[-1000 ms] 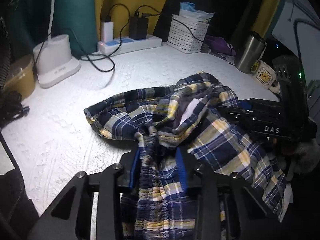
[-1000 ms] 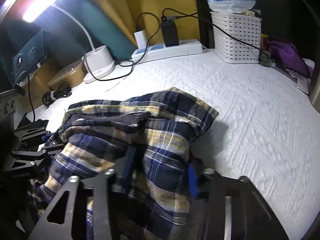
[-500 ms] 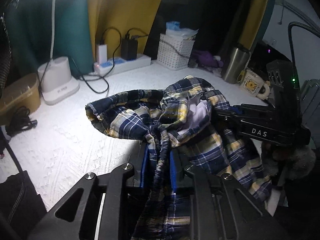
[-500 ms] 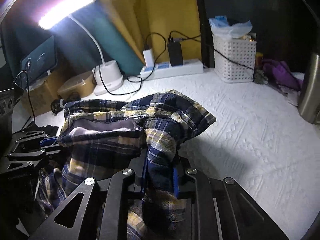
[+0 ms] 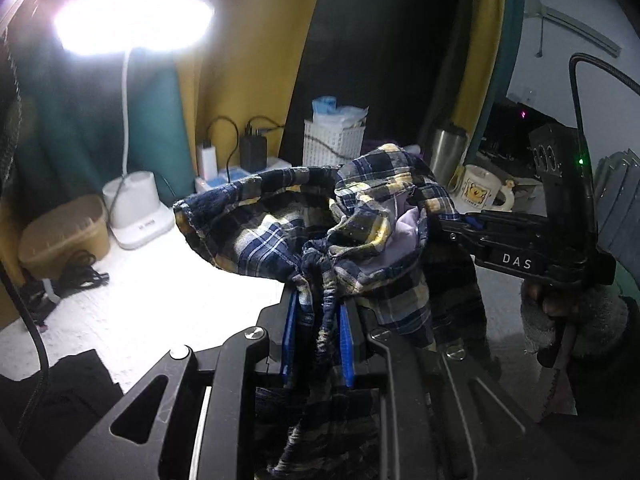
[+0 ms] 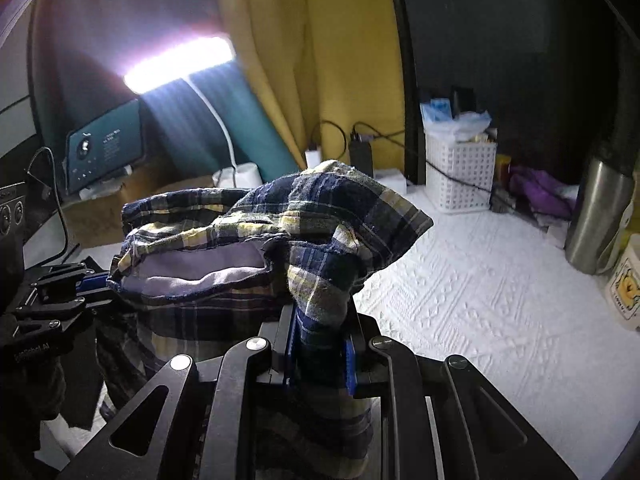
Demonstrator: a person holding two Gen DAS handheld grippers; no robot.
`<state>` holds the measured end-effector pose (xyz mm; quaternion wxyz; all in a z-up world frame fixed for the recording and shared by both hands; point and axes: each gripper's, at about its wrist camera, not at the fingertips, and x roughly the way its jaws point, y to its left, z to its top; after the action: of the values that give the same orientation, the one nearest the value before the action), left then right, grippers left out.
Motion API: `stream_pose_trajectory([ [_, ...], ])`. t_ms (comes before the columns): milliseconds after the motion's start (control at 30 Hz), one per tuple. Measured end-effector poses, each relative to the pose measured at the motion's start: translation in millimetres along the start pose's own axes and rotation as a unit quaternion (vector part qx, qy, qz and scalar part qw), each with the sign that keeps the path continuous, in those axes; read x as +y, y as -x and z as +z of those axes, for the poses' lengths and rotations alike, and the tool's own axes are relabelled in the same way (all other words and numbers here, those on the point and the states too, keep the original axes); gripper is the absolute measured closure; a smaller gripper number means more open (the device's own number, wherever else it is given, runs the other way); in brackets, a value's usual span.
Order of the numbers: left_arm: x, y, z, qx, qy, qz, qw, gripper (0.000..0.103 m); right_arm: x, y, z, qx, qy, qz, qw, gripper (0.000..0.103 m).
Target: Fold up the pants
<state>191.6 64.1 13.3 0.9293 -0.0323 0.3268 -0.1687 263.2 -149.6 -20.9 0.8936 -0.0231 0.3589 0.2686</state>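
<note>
Plaid cotton, blue and yellow, is what you have in both claws now. The pants (image 5: pixel 320 236) hang bunched in the air above the near part of the white surface (image 6: pixel 500 288), not lying on it. Your left claw (image 5: pixel 318 344) is narrow and pinches a gathered strip that looks like the elastic waistband. Your right claw (image 6: pixel 320 348) is also narrow and pinches another thick bunch of the same cloth, and it reaches in from the right edge of the left camera's view.

I judge the task is only at its beginning. The grasp is done, but no fold is made: the cloth is crumpled, with the pale lining (image 6: pixel 200 268) turned outward. What is left is to spread the pants flat on the surface, then fold them. The mug (image 5: pixel 482 188) and steel flask (image 6: pixel 596 216) stand at the right edge, so keep the cloth away from them.
</note>
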Motion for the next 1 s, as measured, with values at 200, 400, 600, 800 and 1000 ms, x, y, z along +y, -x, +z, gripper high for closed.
stream_pose_trajectory([
  [200,-6,26,1,-0.020,-0.005,0.005,0.9998,0.086,16,28,3,-0.026,0.015,-0.002,1.000,0.084],
  [400,-16,55,0,-0.048,-0.016,0.012,0.9986,0.086,33,60,5,-0.056,0.027,-0.004,0.998,0.084],
  [600,-24,88,-3,-0.078,-0.027,0.028,0.9962,0.086,56,90,7,-0.088,0.044,-0.002,0.995,0.084],
  [800,-19,119,-10,-0.106,-0.027,0.050,0.9927,0.086,81,112,8,-0.114,0.060,0.011,0.992,0.084],
  [1000,-11,151,-25,-0.119,-0.027,0.080,0.9893,0.086,108,119,5,-0.123,0.072,0.037,0.989,0.084],
])
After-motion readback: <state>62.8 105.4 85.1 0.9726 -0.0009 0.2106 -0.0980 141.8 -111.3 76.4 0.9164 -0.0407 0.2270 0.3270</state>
